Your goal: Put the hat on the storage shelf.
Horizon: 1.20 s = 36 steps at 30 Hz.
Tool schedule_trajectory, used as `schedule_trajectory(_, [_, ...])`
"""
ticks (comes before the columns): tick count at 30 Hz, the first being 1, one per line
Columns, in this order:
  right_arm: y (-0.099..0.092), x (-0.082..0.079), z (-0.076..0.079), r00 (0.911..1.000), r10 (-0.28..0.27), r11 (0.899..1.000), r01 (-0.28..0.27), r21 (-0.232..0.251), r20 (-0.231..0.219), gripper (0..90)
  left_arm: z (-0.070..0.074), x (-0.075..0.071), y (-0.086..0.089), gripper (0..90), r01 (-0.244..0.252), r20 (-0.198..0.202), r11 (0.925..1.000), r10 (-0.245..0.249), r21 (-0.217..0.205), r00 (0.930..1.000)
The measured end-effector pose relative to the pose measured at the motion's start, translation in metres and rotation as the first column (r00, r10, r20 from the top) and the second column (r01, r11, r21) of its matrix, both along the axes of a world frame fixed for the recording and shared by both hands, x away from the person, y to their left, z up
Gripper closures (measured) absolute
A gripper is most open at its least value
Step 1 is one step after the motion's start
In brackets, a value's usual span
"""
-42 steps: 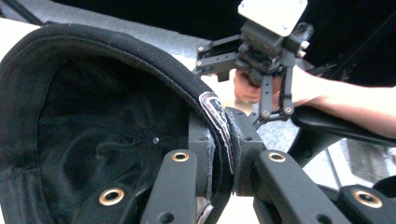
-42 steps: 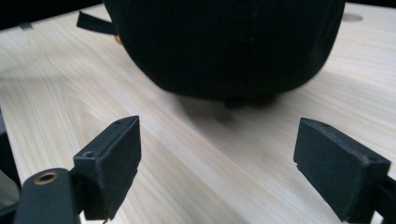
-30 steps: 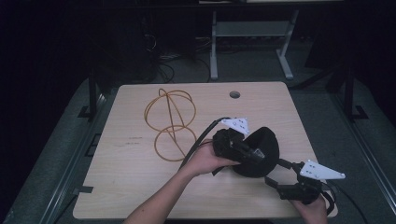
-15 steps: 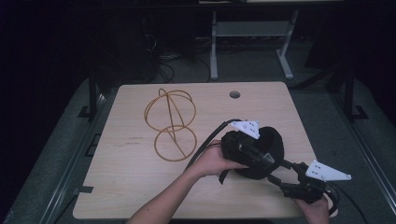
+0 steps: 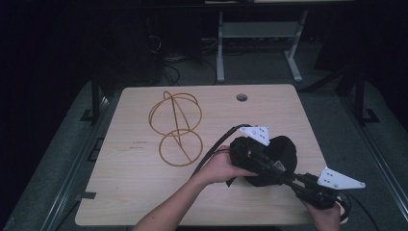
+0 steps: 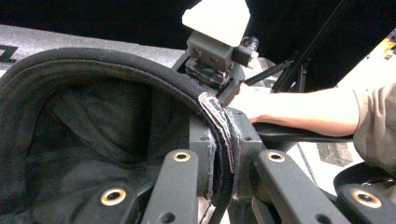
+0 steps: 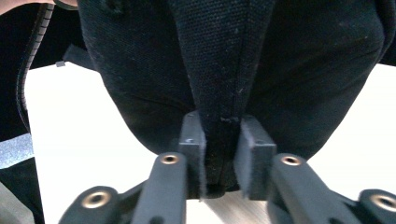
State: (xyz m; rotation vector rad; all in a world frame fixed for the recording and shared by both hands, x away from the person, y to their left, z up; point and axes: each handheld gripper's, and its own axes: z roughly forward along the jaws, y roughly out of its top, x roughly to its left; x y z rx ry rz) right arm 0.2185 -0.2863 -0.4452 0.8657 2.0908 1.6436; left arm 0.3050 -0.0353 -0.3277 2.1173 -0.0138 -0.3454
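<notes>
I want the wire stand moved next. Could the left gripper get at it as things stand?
Probably not yet: the left gripper is shut on the black cap, as is the right gripper. The table towards the wire stand looks bare, so the path seems free once it lets go.

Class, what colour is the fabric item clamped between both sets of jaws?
Black; the fabric item shows best in the right gripper view.
</notes>
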Motion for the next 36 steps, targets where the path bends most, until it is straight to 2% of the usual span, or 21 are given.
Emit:
schedule_trajectory(5, [0.000,-0.001,0.001,0.9999,0.004,1.000,-0.004,-0.003,-0.012,82.5,-0.002,0.002,0.005,81.8,-0.016,0.000,0.9999,0.016,0.000,0.9999])
schedule_trajectory(8, [0.000,-0.001,0.002,0.9997,0.003,1.000,-0.003,-0.014,-0.023,83.8,-0.006,0.002,0.014,79.2,-0.053,0.028,0.9984,0.053,0.021,0.9982])
schedule_trajectory(12, [0.002,-0.001,0.004,0.9998,0.006,1.000,-0.006,-0.022,-0.019,84.5,-0.004,-0.001,0.022,71.2,-0.085,0.071,0.9953,0.081,0.048,0.9942])
schedule_trajectory(13, [0.002,-0.001,0.004,0.9998,0.006,1.000,-0.006,-0.022,-0.019,84.5,-0.004,-0.001,0.022,68.1,-0.085,0.071,0.9953,0.081,0.048,0.9942])
schedule_trajectory(14, [0.003,-0.001,0.006,0.9998,0.008,1.000,-0.008,-0.027,-0.016,84.8,-0.002,-0.003,0.026,64.1,-0.107,0.107,0.9926,0.101,0.057,0.9892])
schedule_trajectory(15, [0.003,-0.001,0.006,0.9998,0.008,1.000,-0.008,-0.027,-0.016,84.8,-0.002,-0.003,0.026,62.1,-0.107,0.107,0.9926,0.101,0.057,0.9892])
schedule_trajectory(17, [0.002,-0.001,0.006,0.9997,0.006,1.000,-0.007,-0.020,-0.024,85.5,0.000,-0.006,0.034,58.5,-0.139,0.148,0.9878,0.128,0.070,0.9808])
schedule_trajectory(20, [0.001,0.000,0.007,0.9994,-0.001,1.000,0.001,-0.010,-0.035,85.7,0.000,-0.009,0.043,55.5,-0.160,0.175,0.9840,0.144,0.079,0.9739])
schedule_trajectory(21, [0.001,0.000,0.007,0.9994,-0.001,1.000,0.001,-0.010,-0.035,85.7,0.000,-0.009,0.043,54.3,-0.160,0.175,0.9840,0.144,0.079,0.9739])
schedule_trajectory(22, [0.000,0.001,0.007,0.9992,0.005,1.000,-0.005,-0.011,-0.040,85.9,0.000,-0.011,0.050,53.7,-0.183,0.192,0.9800,0.165,0.079,0.9675])
schedule_trajectory(24, [-0.001,0.002,0.009,0.9990,0.004,1.000,-0.005,-0.015,-0.045,86.0,-0.001,-0.012,0.053,52.3,-0.189,0.194,0.9788,0.171,0.079,0.9660])
schedule_trajectory(26, [-0.003,0.002,0.011,0.9989,0.004,1.000,-0.004,-0.007,-0.046,86.1,-0.003,-0.014,0.065,50.5,-0.214,0.217,0.9736,0.193,0.078,0.9568])
schedule_trajectory(27, [-0.003,0.002,0.011,0.9989,0.004,1.000,-0.004,-0.007,-0.046,86.1,-0.003,-0.014,0.065,50.5,-0.214,0.217,0.9736,0.193,0.078,0.9568])
schedule_trajectory(30, [-0.008,0.003,0.013,0.9987,-0.003,1.000,0.003,-0.002,-0.050,86.1,-0.009,-0.016,0.080,50.0,-0.243,0.230,0.9663,0.219,0.084,0.9484])
schedule_trajectory(33, [-0.010,0.004,0.014,0.9985,-0.007,1.000,0.007,-0.003,-0.055,86.2,-0.013,-0.016,0.087,49.4,-0.259,0.227,0.9620,0.234,0.087,0.9454])
schedule_trajectory(34, [-0.012,0.004,0.017,0.9984,-0.012,1.000,0.011,-0.012,-0.056,86.3,-0.016,-0.017,0.094,49.0,-0.274,0.231,0.9576,0.247,0.090,0.9410])
schedule_trajectory(36, [-0.014,0.005,0.020,0.9982,-0.006,1.000,0.005,-0.022,-0.059,86.3,-0.018,-0.018,0.097,48.4,-0.277,0.232,0.9559,0.250,0.096,0.9401])
